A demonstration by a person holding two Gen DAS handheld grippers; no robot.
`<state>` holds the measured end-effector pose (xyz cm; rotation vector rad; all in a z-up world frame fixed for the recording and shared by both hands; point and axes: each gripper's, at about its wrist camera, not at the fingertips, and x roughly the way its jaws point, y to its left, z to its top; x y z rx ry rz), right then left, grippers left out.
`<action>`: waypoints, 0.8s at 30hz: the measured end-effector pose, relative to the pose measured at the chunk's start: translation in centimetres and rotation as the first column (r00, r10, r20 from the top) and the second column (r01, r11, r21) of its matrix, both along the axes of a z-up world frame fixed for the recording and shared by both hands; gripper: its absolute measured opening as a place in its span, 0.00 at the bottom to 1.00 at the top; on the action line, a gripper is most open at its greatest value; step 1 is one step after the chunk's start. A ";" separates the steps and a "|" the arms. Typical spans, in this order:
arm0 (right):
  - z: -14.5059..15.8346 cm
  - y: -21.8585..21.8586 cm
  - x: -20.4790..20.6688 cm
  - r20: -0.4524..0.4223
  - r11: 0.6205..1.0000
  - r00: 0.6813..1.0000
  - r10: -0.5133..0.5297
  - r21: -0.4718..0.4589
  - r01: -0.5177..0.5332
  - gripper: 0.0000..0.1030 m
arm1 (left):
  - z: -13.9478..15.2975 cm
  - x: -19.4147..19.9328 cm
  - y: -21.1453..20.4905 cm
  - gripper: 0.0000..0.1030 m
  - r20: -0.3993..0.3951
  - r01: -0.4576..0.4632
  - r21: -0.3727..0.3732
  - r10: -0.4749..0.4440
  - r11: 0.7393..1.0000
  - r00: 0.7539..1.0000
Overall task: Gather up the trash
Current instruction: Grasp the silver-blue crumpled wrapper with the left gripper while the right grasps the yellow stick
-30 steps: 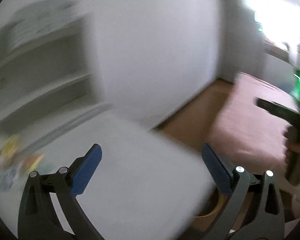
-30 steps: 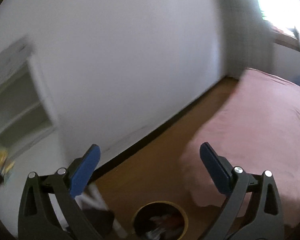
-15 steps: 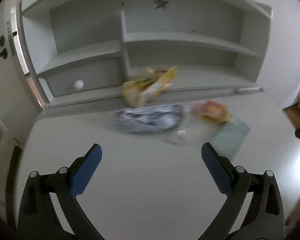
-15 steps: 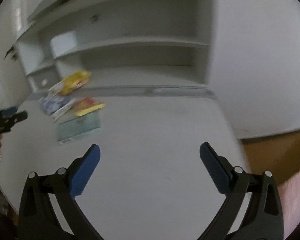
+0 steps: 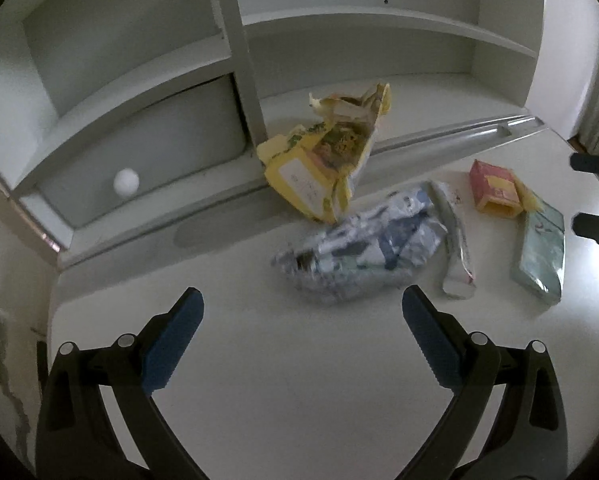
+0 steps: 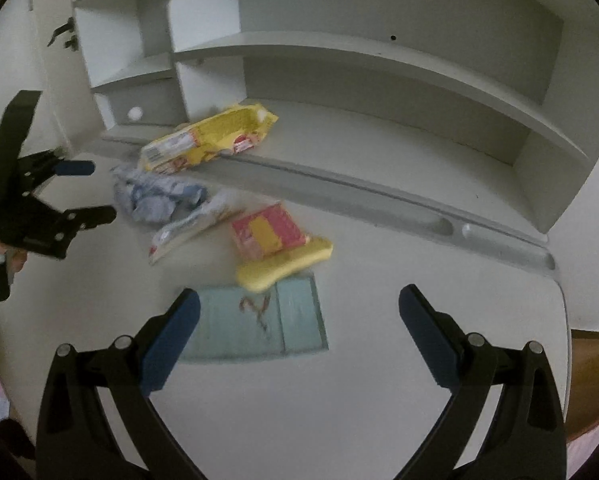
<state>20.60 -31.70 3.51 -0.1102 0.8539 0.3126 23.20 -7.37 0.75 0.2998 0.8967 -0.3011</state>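
both grippers (image 5: 302,336) (image 6: 299,332) gape above wrappers (image 5: 359,248) mid-desk (image 5: 299,380).

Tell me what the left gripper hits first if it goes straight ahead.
Probably the crumpled blue-white wrapper, straight ahead of the open left gripper; the yellow bag lies beyond it. Depth is uncertain.

You have swung both grippers off the wall, floor and bed and round to the desk (image 5: 299,360). Your left gripper (image 5: 302,312) has closed in on the crumpled blue-white wrapper (image 5: 363,248); your right gripper (image 6: 299,312) now hovers over the pale green packet (image 6: 259,324).
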 end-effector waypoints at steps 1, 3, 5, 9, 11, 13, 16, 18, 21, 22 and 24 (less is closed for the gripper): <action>-0.1 0.2 0.7 -0.003 1.000 1.000 -0.014 0.002 0.014 0.93 | 0.0 0.4 -0.1 0.94 -0.003 0.009 -0.007 -0.009 1.000 1.000; -0.4 0.7 1.7 -0.005 1.000 1.000 -0.029 -0.005 0.029 0.93 | -0.1 1.1 -0.6 0.94 -0.003 0.031 -0.014 -0.031 0.999 1.000; -0.7 1.4 2.8 -0.004 0.999 0.999 -0.039 -0.032 0.039 0.93 | -0.1 1.6 -1.1 0.94 -0.004 0.051 -0.023 -0.051 0.998 0.999; -1.9 1.4 4.2 -0.028 0.995 0.998 -0.053 -0.088 0.050 0.93 | -0.5 1.8 -2.2 0.94 -0.018 0.084 -0.045 -0.084 0.995 0.996; -2.2 0.5 4.3 -0.041 0.995 0.997 -0.065 -0.081 0.062 0.93 | -0.7 1.4 -2.7 0.94 -0.025 0.105 -0.049 -0.106 0.993 0.994; -2.3 -0.4 4.3 -0.043 0.992 0.995 -0.089 -0.094 0.085 0.93 | -0.7 0.7 -3.4 0.94 -0.029 0.124 -0.049 -0.125 0.991 0.992; -2.5 -1.7 4.6 -0.047 0.986 0.991 -0.121 -0.119 0.115 0.93 | -0.4 -0.6 -4.2 0.94 -0.049 0.173 -0.105 -0.179 0.979 0.983; -2.6 -2.1 4.8 -0.063 0.987 0.990 -0.122 -0.110 0.115 0.93 | -0.4 -1.2 -4.6 0.94 -0.052 0.207 -0.127 -0.214 0.970 0.975; -2.9 -1.6 5.1 -0.061 0.986 0.993 -0.105 -0.136 0.096 0.93 | -0.6 -0.8 -4.4 0.94 -0.004 0.129 -0.024 -0.129 0.991 0.992; -3.2 -1.4 5.4 -0.066 0.985 0.993 -0.102 -0.145 0.092 0.93 | -0.7 -0.4 -3.9 0.94 0.003 0.087 -0.012 -0.086 0.996 0.996; -3.6 -0.9 5.5 -0.082 0.986 0.992 -0.091 -0.146 0.078 0.93 | -0.9 0.3 -2.8 0.94 -0.014 0.051 -0.052 -0.052 0.997 0.999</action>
